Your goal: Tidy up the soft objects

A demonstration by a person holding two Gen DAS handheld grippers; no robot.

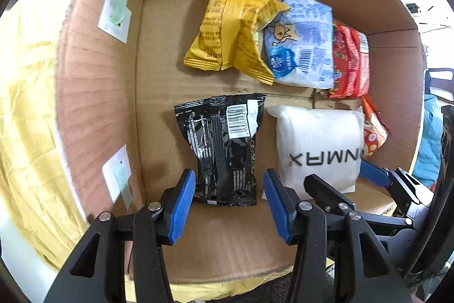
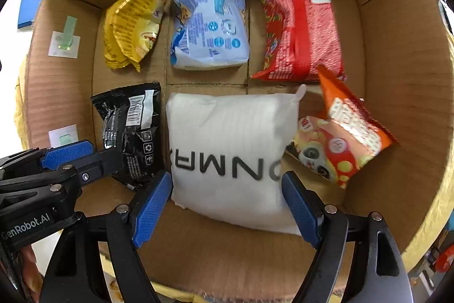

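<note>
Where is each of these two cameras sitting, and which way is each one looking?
Left wrist view: sits on the left tool, looking steeply down into the cardboard box at the black packet; its own blue fingers show, with the right tool beside.
Right wrist view: sits on the right tool, looking down at the white pillow; its fingers show, with the left tool at the left edge.
Shared: the box, black packet, pillow, yellow, blue and red packets.

Both point steeply down: left gripper parted, right gripper wider apart.
</note>
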